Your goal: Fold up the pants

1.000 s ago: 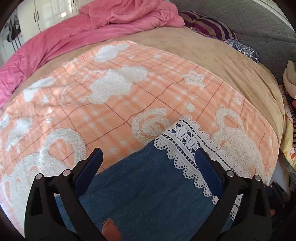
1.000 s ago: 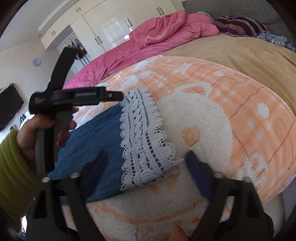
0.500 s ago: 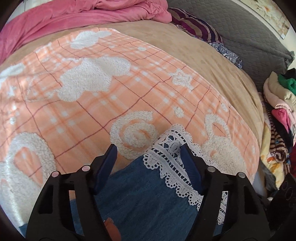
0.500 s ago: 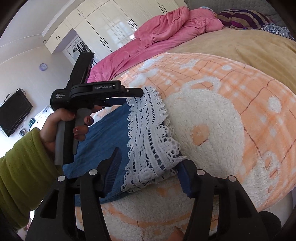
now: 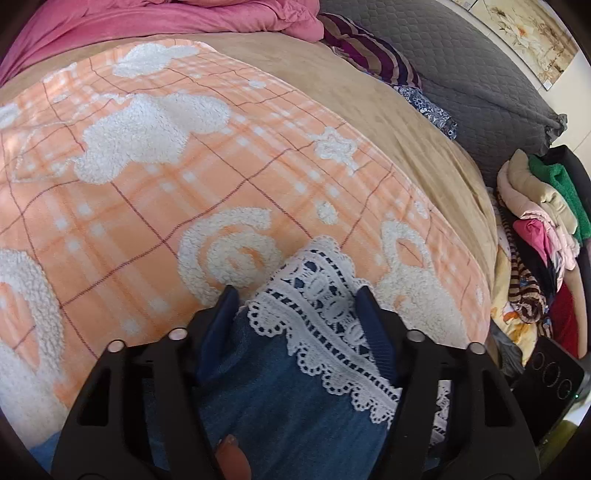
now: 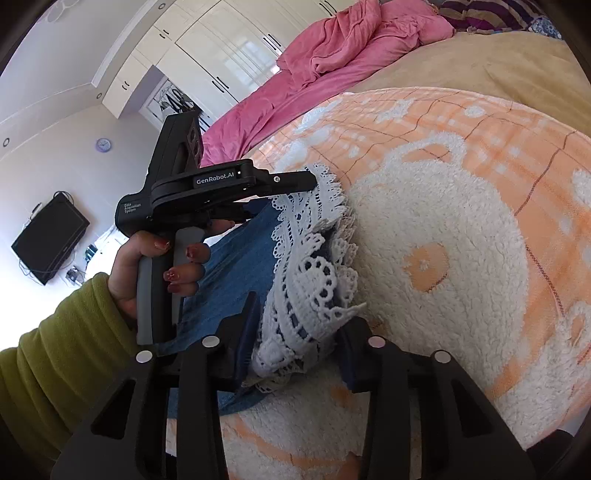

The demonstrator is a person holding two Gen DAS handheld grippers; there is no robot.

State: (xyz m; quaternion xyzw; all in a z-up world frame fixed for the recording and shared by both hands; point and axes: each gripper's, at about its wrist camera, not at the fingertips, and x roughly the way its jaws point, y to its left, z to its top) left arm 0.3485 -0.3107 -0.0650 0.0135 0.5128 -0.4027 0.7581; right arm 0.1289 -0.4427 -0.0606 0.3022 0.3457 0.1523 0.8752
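Observation:
The pants are blue denim [image 5: 280, 398] with a white lace hem [image 5: 317, 291], lying on an orange and white plaid blanket [image 5: 147, 206]. My left gripper [image 5: 295, 306] has its jaws narrowed around the far corner of the lace hem. In the right wrist view the left gripper [image 6: 310, 181] pinches the lace hem [image 6: 314, 273] from above. My right gripper [image 6: 299, 328] has its jaws close around the bunched near corner of the hem, with the denim [image 6: 236, 269] to its left. Both hem corners look lifted off the blanket [image 6: 461, 229].
A pink duvet [image 5: 155, 18] lies at the far side of the tan bedspread [image 5: 369, 107]. Striped and grey pillows [image 5: 480, 62] sit at the head. A pile of clothes [image 5: 535, 214] stands at the right. Wardrobes [image 6: 221, 55] and a TV [image 6: 48, 240] are on the left.
Both grippers have narrowed from wide open onto the lace hem corners. The hem is now bunched and raised off the blanket.

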